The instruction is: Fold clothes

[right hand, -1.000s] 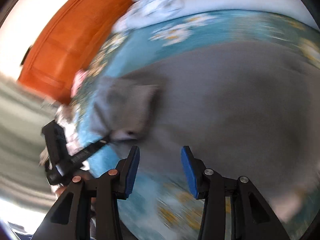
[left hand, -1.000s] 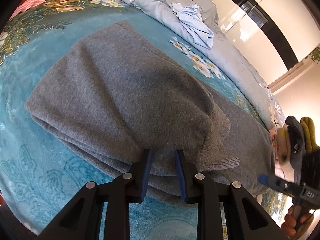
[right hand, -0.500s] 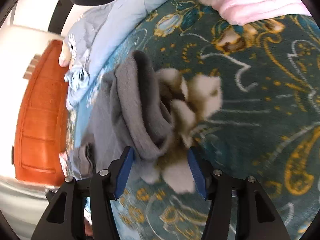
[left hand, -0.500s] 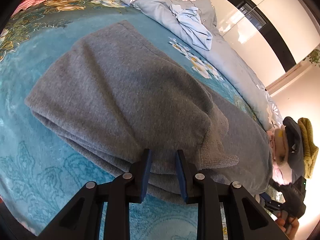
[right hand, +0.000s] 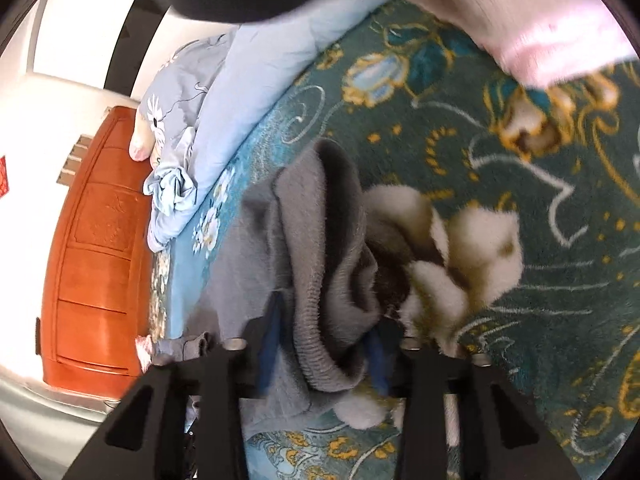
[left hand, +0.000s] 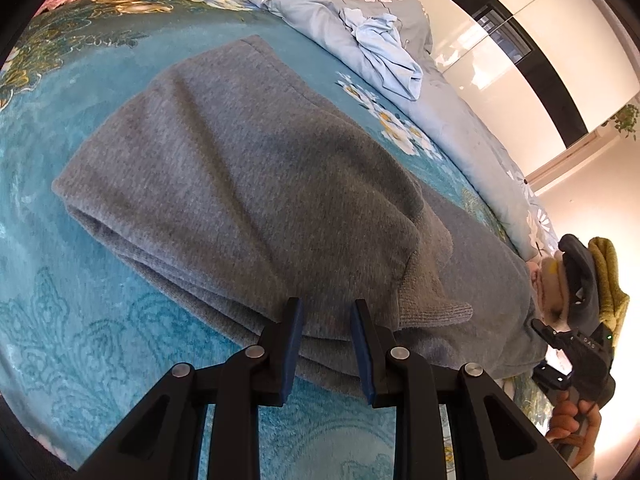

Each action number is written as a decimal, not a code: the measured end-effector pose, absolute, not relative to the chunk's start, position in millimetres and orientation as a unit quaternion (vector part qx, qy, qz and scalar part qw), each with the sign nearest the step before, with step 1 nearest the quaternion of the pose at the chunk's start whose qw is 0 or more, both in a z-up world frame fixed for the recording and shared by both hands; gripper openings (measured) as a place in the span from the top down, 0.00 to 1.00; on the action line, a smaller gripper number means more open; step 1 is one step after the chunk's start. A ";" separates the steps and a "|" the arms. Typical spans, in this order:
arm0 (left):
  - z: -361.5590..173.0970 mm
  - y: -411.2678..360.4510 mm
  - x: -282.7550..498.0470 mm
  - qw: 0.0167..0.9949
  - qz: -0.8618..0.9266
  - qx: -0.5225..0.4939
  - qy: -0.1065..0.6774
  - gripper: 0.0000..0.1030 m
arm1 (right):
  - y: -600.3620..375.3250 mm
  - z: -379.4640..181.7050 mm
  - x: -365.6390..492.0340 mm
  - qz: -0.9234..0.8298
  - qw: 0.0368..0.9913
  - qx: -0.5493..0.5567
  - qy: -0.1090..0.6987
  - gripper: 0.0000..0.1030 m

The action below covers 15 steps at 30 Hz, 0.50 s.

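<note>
A grey sweater (left hand: 248, 184) lies folded on the blue floral blanket (left hand: 80, 344), with a ribbed cuff (left hand: 436, 312) turned out at its near edge. My left gripper (left hand: 326, 320) hovers over that near edge, its jaws a narrow gap apart and holding nothing. In the left wrist view the right gripper (left hand: 576, 340) sits at the sweater's far right end, held by a hand (left hand: 572, 420). My right gripper (right hand: 324, 348) is open around the sweater's bunched ribbed hem (right hand: 332, 320), which fills the space between the blue pads (right hand: 268, 340) and partly hides them.
A pale blue floral duvet (left hand: 460, 120) with a crumpled light blue garment (left hand: 392, 52) runs along the far side of the bed. An orange wooden headboard (right hand: 96, 248) stands at the bed's end. A stack of folded clothes (left hand: 600, 276) sits beyond the right gripper.
The right gripper swung from above the sweater to its hem, pushed onto the bunched cloth, and its jaws narrowed. The left gripper barely moved.
</note>
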<state>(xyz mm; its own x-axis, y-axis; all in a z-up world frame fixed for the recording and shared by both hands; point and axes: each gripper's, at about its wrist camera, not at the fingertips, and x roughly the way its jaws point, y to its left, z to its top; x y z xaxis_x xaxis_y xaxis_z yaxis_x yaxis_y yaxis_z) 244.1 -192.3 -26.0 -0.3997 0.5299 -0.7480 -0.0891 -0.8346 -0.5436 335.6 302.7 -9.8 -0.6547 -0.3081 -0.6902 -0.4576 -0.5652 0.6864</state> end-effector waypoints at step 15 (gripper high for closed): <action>-23.4 -212.9 250.7 0.197 0.786 -0.525 -0.259 0.53 | 149.6 104.8 243.5 0.843 -0.189 -0.399 0.308 0.79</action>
